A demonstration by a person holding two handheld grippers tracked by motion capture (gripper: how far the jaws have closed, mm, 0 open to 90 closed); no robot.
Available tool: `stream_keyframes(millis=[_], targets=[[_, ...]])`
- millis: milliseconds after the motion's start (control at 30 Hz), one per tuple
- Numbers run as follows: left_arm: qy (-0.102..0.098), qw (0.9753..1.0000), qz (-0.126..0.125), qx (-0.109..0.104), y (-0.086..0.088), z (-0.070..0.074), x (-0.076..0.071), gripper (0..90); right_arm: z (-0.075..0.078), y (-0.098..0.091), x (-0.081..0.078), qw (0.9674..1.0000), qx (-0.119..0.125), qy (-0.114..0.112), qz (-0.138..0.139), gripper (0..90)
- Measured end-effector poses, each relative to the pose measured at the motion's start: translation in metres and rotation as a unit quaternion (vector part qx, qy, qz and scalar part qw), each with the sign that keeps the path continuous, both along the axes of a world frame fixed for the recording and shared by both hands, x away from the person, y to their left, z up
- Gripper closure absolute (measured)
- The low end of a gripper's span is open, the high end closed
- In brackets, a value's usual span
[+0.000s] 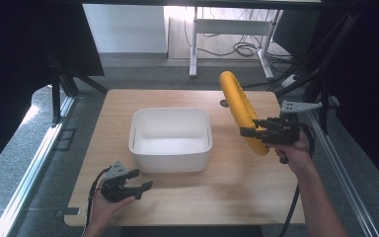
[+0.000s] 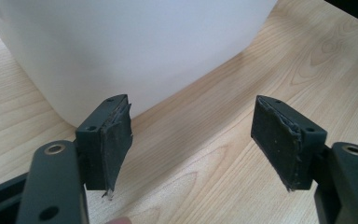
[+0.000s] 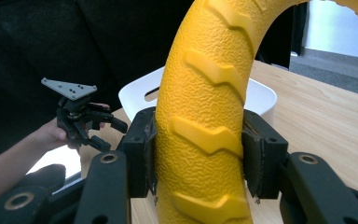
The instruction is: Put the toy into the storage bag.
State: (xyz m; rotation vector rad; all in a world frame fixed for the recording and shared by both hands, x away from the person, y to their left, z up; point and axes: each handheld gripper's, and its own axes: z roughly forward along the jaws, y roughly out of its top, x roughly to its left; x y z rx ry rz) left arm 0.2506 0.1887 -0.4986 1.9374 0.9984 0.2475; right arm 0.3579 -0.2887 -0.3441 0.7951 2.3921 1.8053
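Yellow ring (image 1: 240,111) is clamped edge-up in right tongs (image 1: 256,133), held right of white tub (image 1: 170,139); left tongs (image 1: 137,183) are held apart, idle on bench (image 1: 237,187).

Daylight enters from the bright, overexposed floor area beyond the far edge of the table (image 1: 256,197) in the high view, while both sides of that frame fall into near-black shadow and the whole picture is soft and low in detail. In the left gripper view the white bin (image 2: 135,46) is blown out to an almost featureless glare, with the wood grain sharp. In the right gripper view the yellow tyre (image 3: 205,116) is crisp in texture, the background dim and slightly blurred.
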Motion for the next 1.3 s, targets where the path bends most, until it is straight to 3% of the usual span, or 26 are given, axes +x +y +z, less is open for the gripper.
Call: stream_keyframes(millis=[500,1300], targets=[[-0.002,1.0,0.006,-0.001,0.003,0.001,-0.001,29.0,0.032,0.021,-0.02,0.9982,0.007,-0.048,0.034,52.1],[0.003,1.0,0.001,0.005,0.001,-0.001,0.0,29.0,0.064,0.051,-0.025,0.9941,0.02,-0.066,0.084,52.1]])
